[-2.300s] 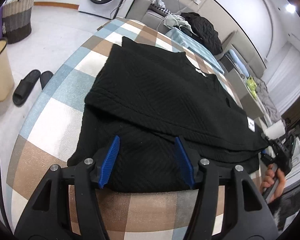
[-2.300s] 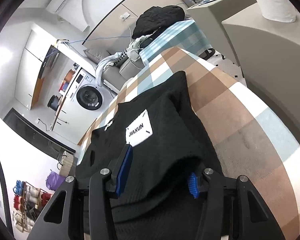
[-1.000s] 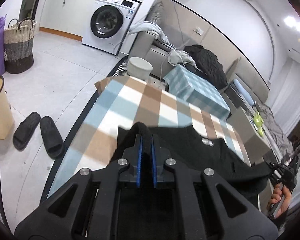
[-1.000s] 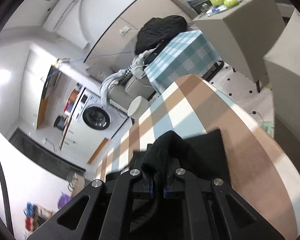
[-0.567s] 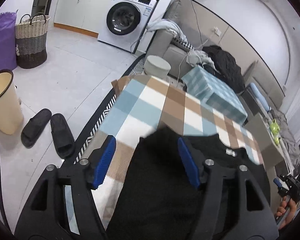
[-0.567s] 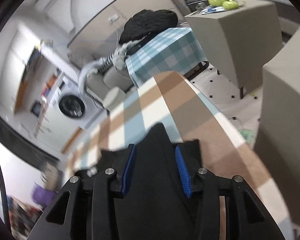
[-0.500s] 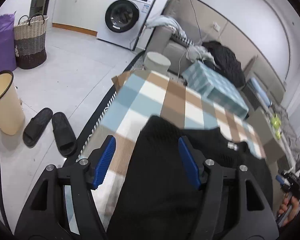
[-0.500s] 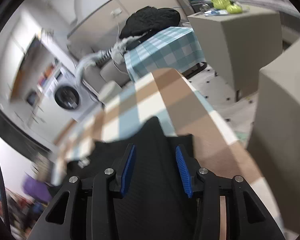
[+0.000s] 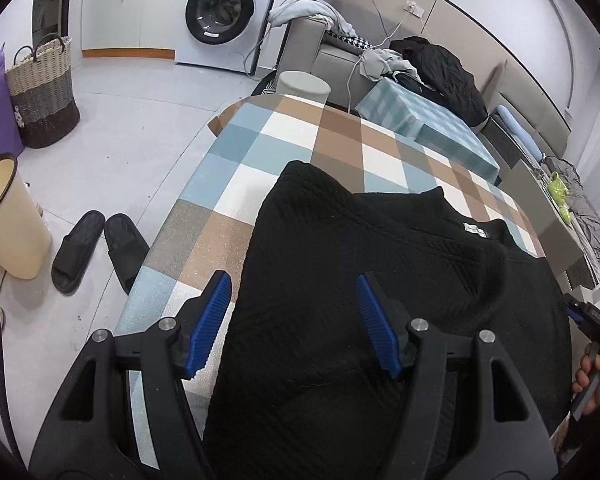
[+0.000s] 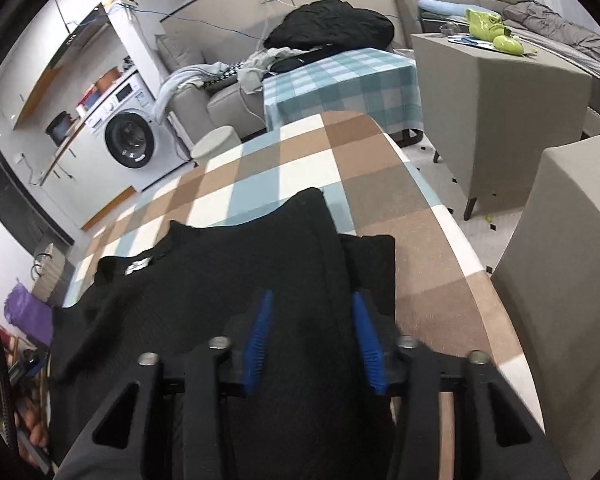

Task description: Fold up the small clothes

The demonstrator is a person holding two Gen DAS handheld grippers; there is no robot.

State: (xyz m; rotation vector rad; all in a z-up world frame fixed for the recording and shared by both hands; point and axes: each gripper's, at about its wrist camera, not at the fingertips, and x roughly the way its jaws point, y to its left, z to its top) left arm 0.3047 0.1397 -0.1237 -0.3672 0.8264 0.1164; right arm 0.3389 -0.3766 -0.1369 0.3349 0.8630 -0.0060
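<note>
A black knit garment lies folded on the checked table, its neck label facing up. My left gripper is open and hovers over the garment's left part, holding nothing. In the right wrist view the same garment lies flat with a folded edge toward the far right corner. My right gripper is open above the garment's right part, jaws apart and empty. The right gripper also shows at the far right edge of the left wrist view, held by a hand.
The checked table has bare cloth beyond the garment. A beige bin, black slippers and a woven basket stand on the floor to the left. A grey cabinet and a sofa lie beyond.
Both grippers carried the garment's near edge forward over it while shut, then opened and let go. The garment now lies folded, and both grippers have drawn back slightly over it.
</note>
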